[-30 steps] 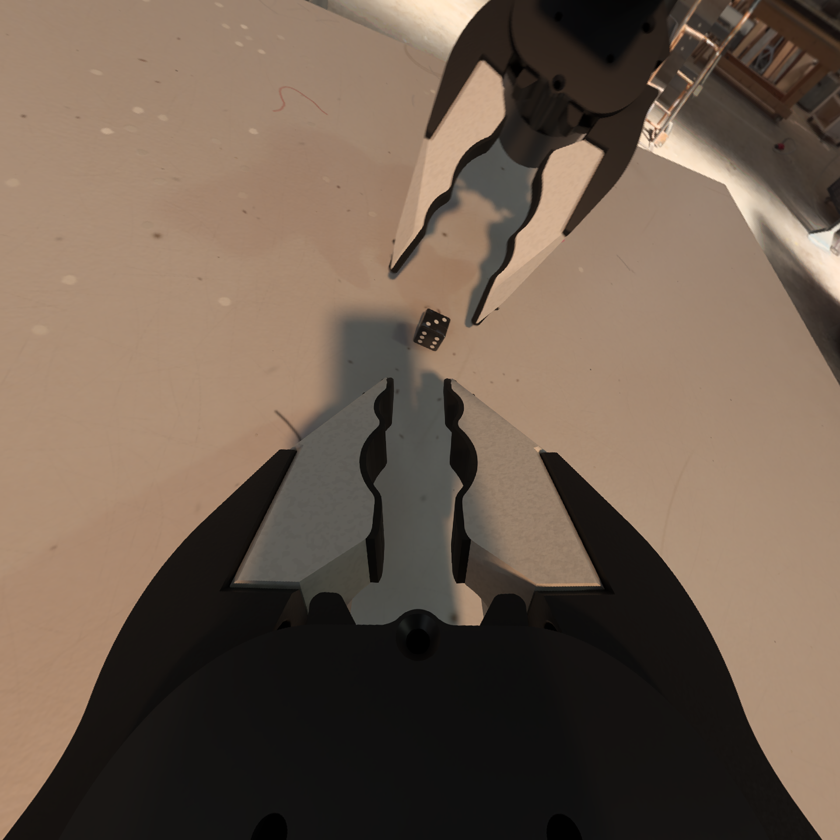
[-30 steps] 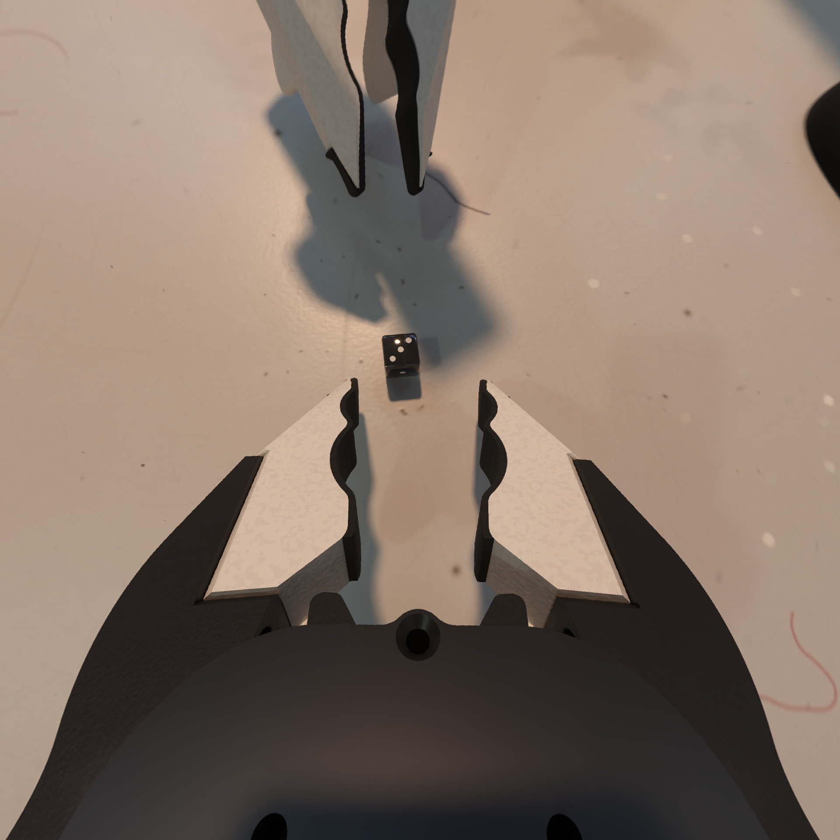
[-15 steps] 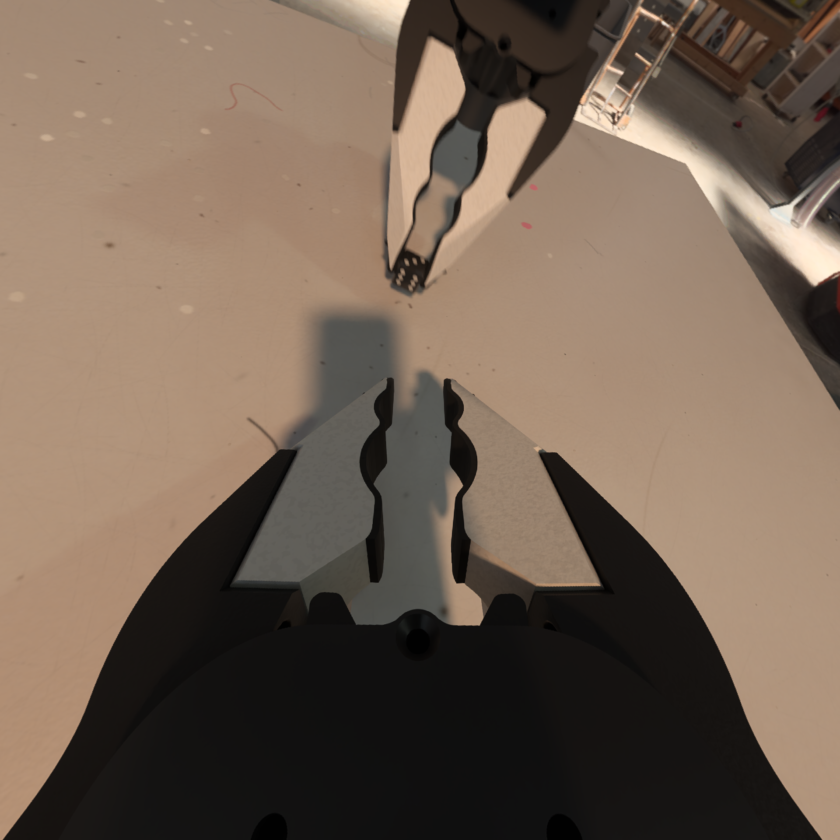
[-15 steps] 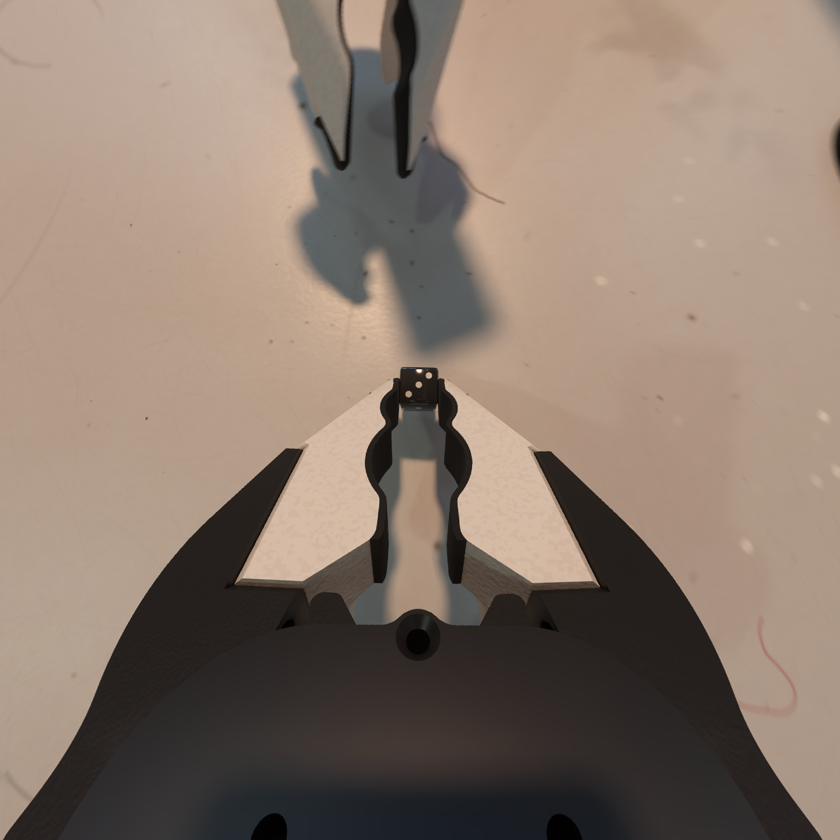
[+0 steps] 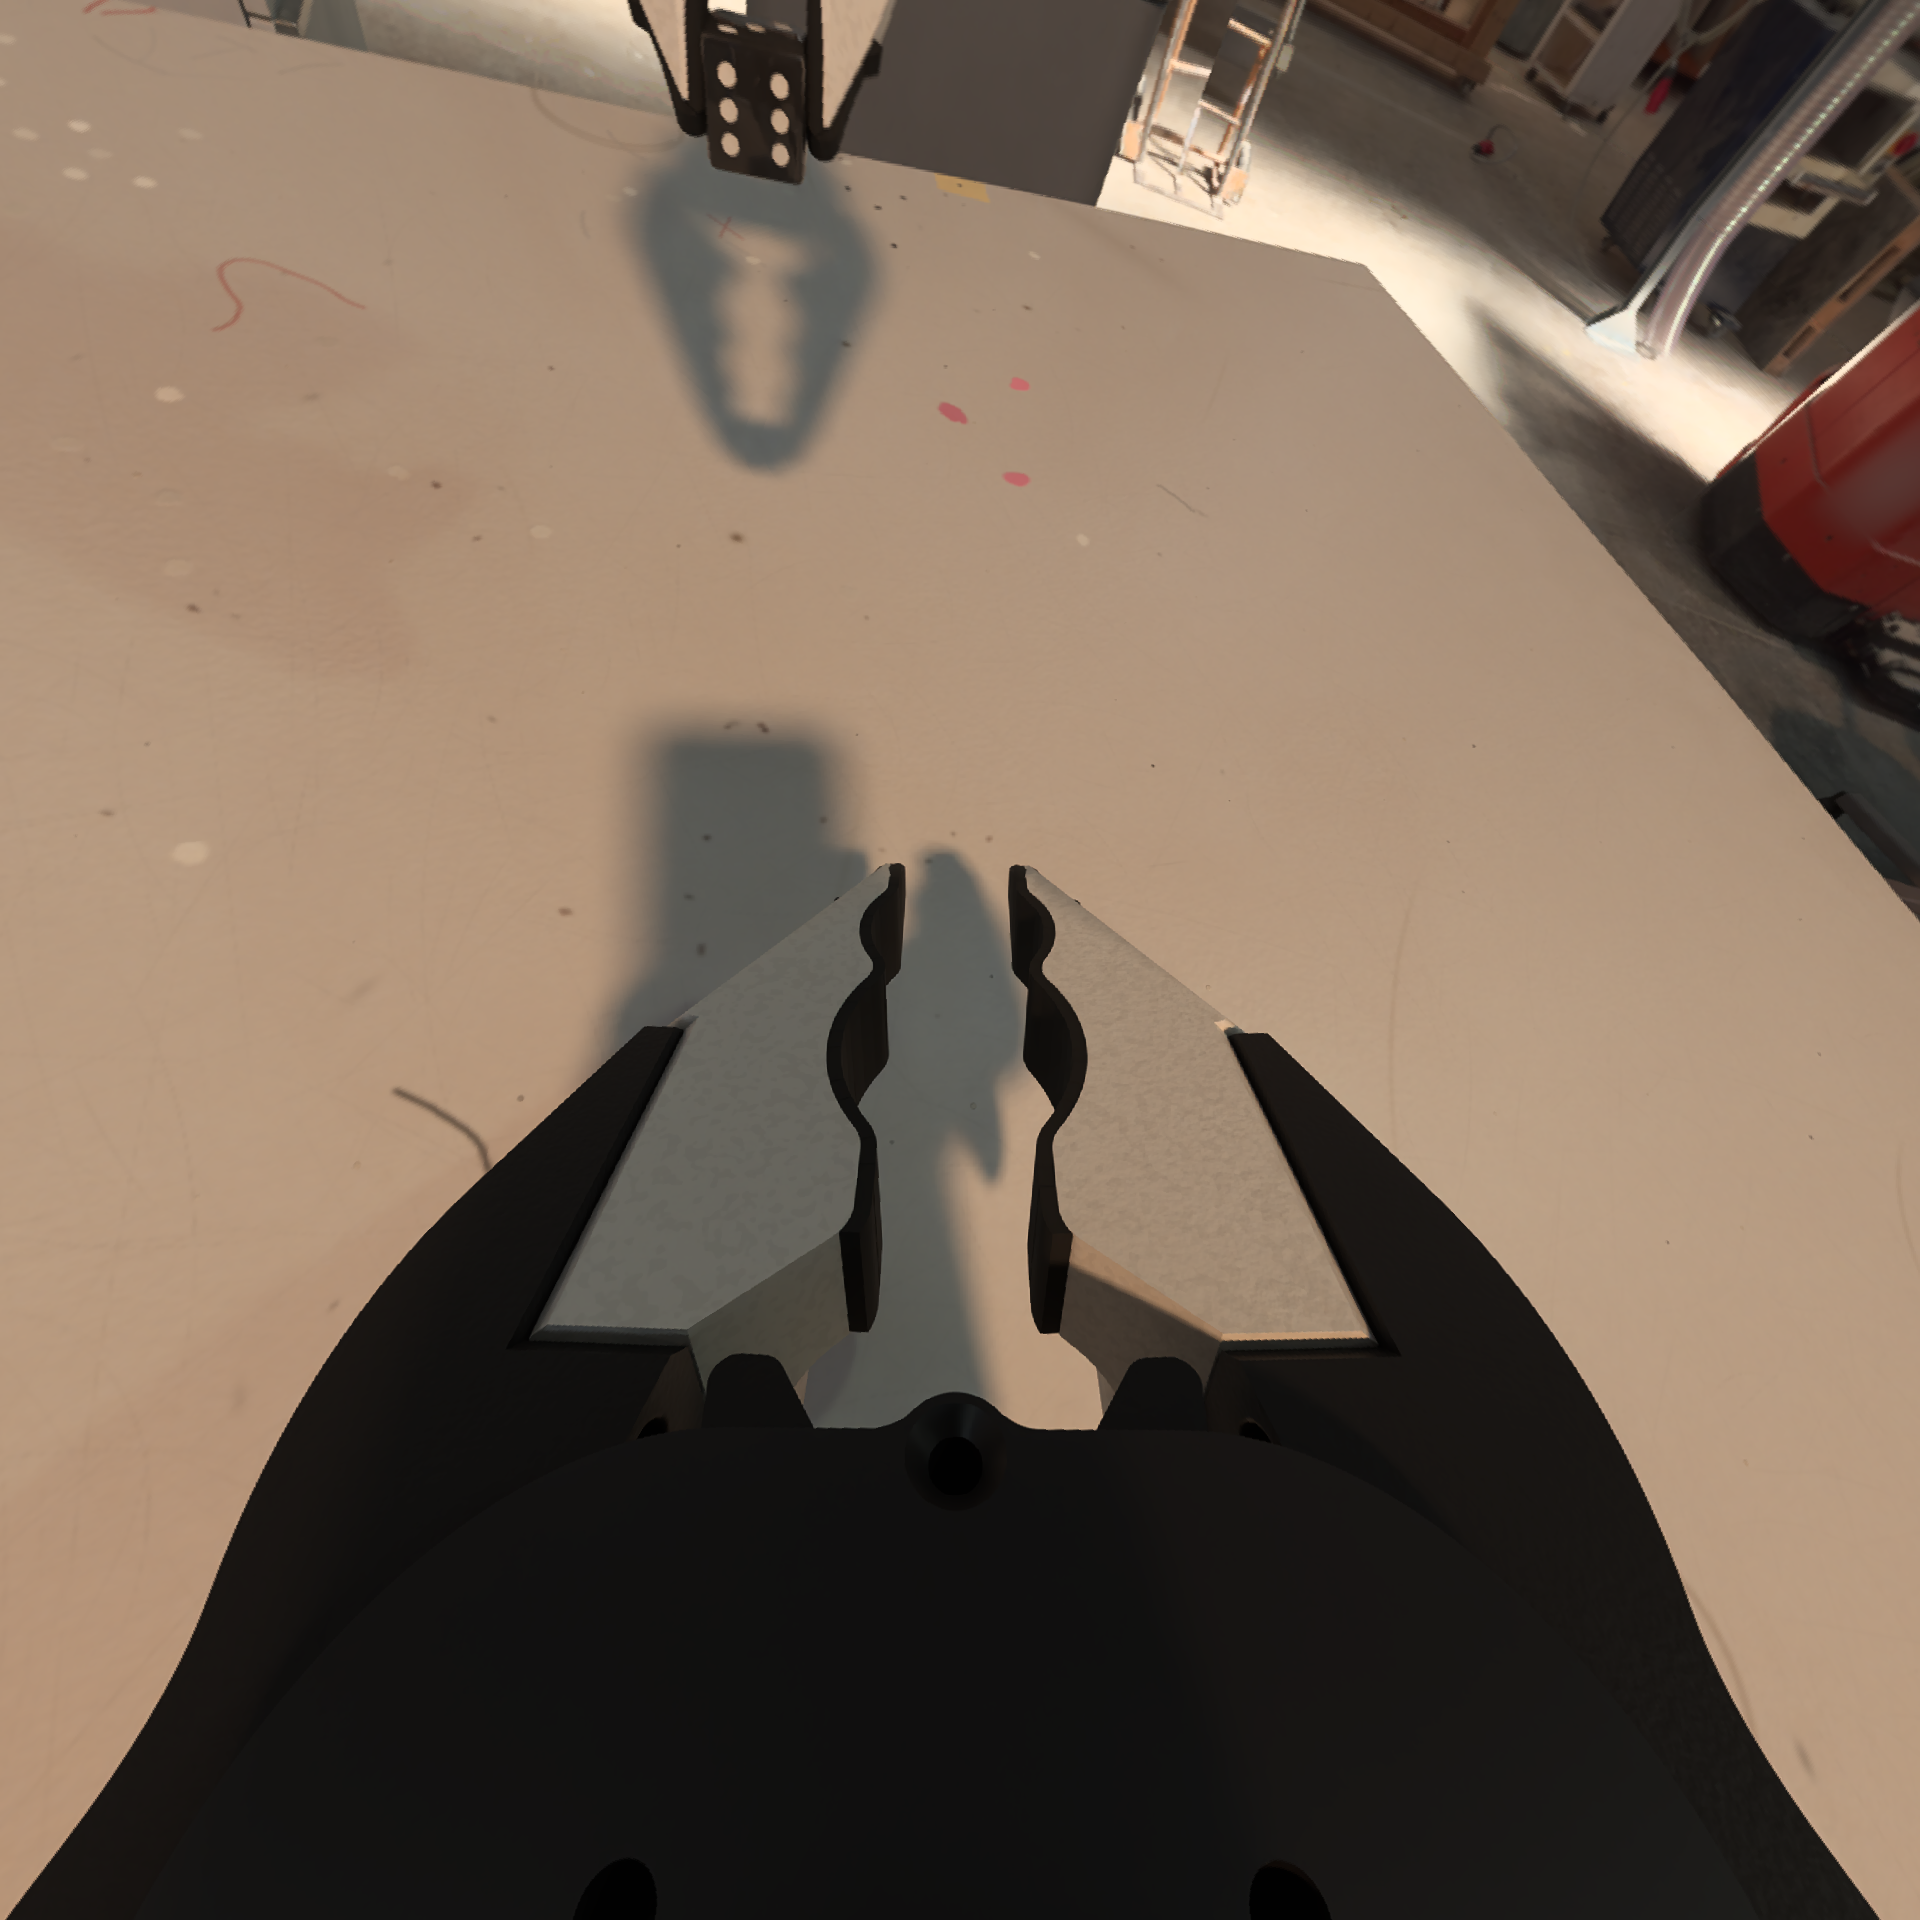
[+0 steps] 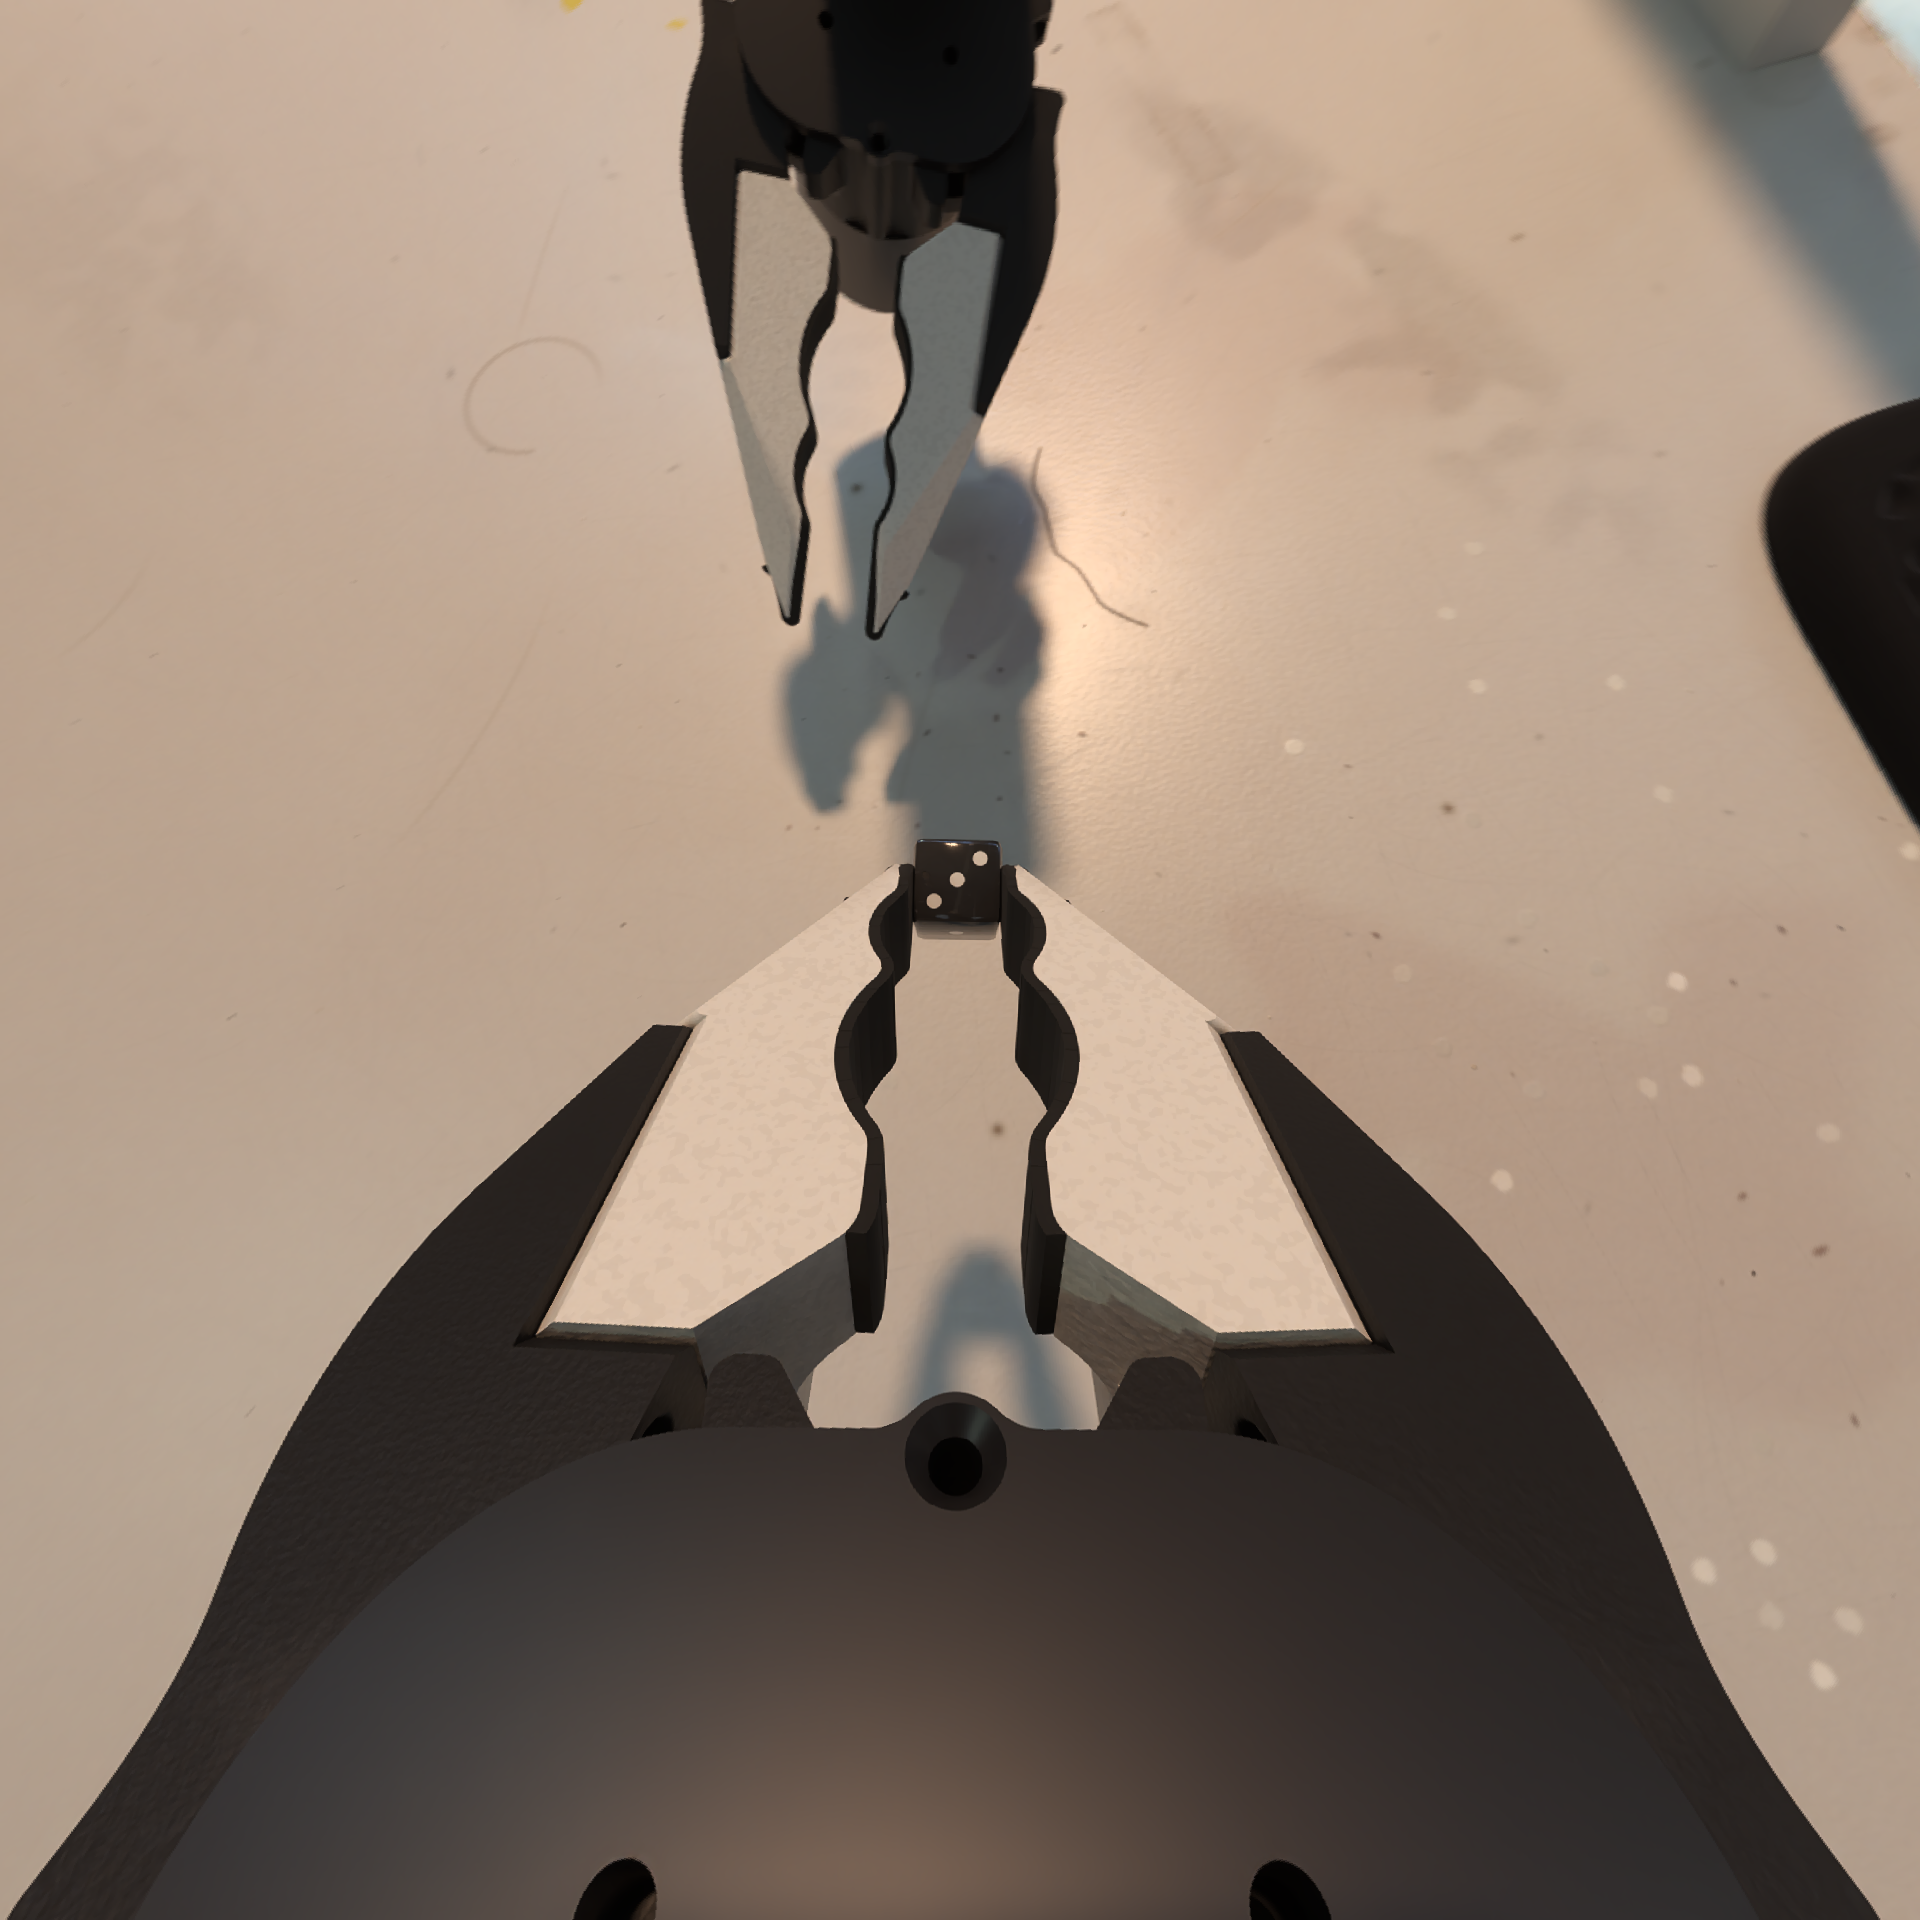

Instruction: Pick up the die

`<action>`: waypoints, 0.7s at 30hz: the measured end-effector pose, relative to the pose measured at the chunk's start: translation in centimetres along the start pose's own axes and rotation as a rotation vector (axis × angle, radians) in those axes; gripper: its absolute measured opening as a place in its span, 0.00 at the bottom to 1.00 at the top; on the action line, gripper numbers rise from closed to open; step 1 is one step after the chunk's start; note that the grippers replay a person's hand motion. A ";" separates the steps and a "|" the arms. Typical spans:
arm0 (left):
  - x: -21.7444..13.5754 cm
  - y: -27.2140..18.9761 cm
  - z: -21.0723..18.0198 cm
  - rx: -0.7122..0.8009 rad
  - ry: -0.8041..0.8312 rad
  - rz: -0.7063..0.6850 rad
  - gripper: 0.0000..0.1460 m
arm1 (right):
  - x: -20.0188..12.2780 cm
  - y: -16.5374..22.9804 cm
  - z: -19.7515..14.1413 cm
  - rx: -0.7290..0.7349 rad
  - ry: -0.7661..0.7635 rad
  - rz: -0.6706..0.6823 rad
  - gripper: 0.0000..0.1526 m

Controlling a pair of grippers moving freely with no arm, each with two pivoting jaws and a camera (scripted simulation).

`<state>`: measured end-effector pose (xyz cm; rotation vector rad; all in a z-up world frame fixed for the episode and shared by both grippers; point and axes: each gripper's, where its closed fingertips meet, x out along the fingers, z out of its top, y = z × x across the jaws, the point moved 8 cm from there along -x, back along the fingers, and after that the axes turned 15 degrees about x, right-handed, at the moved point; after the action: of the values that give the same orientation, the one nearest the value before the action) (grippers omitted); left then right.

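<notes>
Workshop clutter — racks, a ladder, something red — lies beyond the far right corner of the pale bench (image 5: 1143,644). Over the bench's middle the left gripper (image 5: 956,883) hangs with its fingers a little apart, holding nothing. Toward the far edge the right gripper (image 6: 957,883) pinches the black die (image 6: 957,881) at its very fingertips, clear of the surface, its shadow well below. So shallow a hold looks risky — a jolt or slight loosening could let the die slip out.
</notes>
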<state>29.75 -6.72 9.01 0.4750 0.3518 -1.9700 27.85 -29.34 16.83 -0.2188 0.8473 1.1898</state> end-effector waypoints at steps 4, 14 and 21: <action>0.1 -0.2 0.1 0.022 -0.005 -0.011 0.13 | 0.5 0.1 1.9 0.000 0.132 0.125 0.10; 0.6 -0.5 0.1 0.038 0.034 -0.011 0.13 | 4.7 0.8 4.4 0.076 0.313 0.183 0.10; 0.8 -0.4 0.1 0.032 0.044 -0.006 0.13 | 5.1 0.9 3.9 0.116 0.349 0.162 0.10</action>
<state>29.06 -7.20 8.75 0.5394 0.3504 -1.9763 29.49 -23.06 16.25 -0.2714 1.2555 1.2675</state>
